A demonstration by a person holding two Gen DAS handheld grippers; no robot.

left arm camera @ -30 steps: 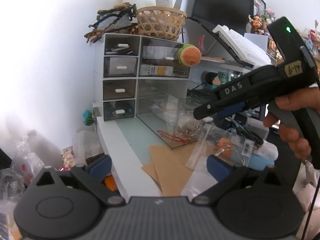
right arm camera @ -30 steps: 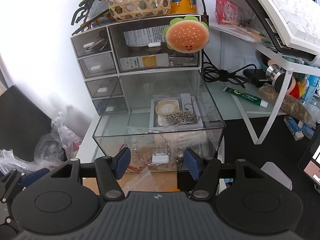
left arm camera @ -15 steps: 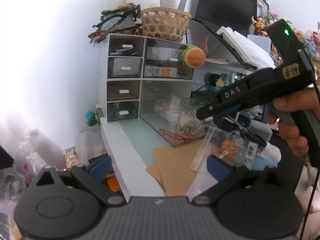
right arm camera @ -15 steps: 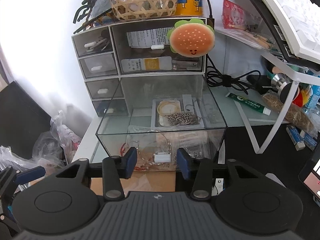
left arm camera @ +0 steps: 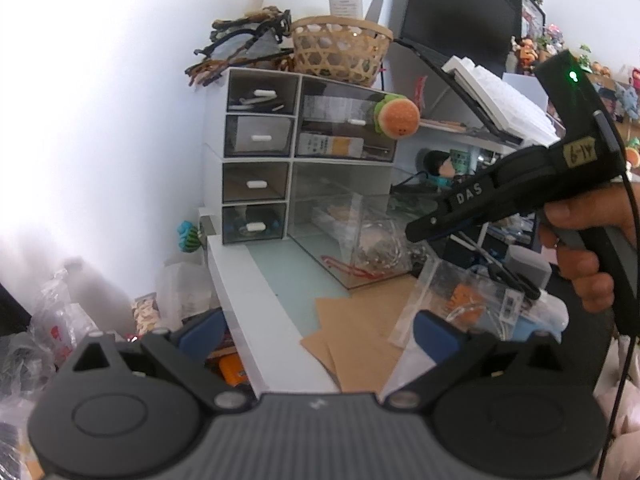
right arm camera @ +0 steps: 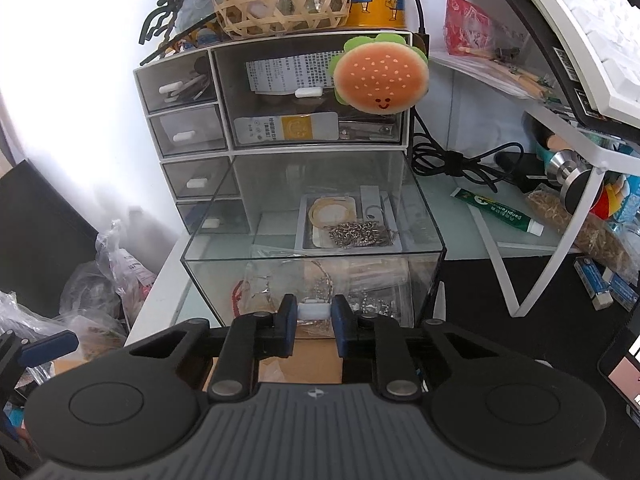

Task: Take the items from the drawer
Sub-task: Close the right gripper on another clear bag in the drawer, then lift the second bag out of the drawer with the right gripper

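right tongs (right arm camera: 314,314) just closed in from wide apart, now pinching the white handle (right arm camera: 314,312) of the pulled-out clear drawer (right arm camera: 312,248) on the worktop (left arm camera: 256,300); items still inside; left tongs (left arm camera: 316,336) hang released off to the side; probably more pulling before any picking

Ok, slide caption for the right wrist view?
Right gripper closed on the white handle of the pulled-out clear drawer.

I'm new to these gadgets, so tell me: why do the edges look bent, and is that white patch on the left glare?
Both views: the fisheye lens bows straight lines, as on the white organiser and the keyboard. Left wrist view: the wall is washed out by bright light. Right wrist view: the clear drawer stays sharp, and the same wall is overexposed.
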